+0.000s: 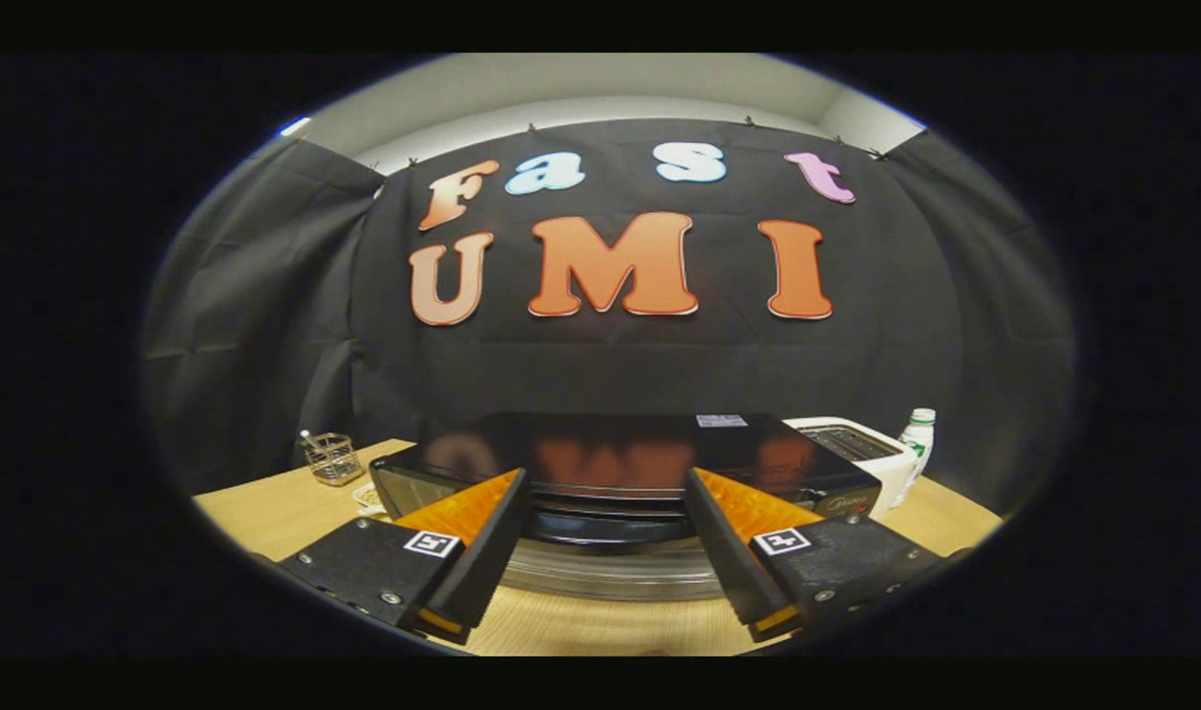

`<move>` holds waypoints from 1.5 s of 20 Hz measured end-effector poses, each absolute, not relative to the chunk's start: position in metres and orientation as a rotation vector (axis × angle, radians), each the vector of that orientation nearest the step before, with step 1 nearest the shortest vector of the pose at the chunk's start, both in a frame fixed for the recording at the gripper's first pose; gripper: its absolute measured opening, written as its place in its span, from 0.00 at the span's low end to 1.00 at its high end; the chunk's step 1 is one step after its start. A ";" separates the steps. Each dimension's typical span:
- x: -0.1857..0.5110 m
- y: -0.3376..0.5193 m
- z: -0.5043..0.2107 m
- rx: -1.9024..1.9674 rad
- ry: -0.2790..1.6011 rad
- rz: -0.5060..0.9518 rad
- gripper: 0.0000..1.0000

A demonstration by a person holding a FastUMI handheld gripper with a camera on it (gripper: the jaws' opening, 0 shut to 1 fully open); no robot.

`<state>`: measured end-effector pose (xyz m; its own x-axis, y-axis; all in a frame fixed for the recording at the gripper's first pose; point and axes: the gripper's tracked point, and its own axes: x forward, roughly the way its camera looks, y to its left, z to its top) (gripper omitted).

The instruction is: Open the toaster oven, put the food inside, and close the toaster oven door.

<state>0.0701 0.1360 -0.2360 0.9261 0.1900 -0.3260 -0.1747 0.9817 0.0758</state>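
Note:
A black toaster oven [620,456] with a glossy top stands on the wooden table [265,508] right in front of me. Its dark handle bar [605,530] runs across the upper front edge, above the curved pale face of the door [610,577]. My gripper [605,493] is open, with one finger on each side of the handle's middle stretch. Neither finger presses on it. A small dish [367,498] with something in it peeks out at the oven's left front corner, mostly hidden by the oven and my left finger.
A clear glass cup [332,459] with a stick in it stands left of the oven. A white slot toaster [857,446] and a white bottle with a green cap [918,439] stand to its right. Bare tabletop lies below the fingers.

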 end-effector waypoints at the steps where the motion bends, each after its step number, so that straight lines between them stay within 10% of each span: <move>1: 0.067 0.137 -0.233 0.044 0.321 0.205 0.89; 19: -0.087 0.139 -0.331 0.069 0.845 0.496 0.88; 30: -0.085 0.129 -0.333 0.043 0.803 0.463 0.84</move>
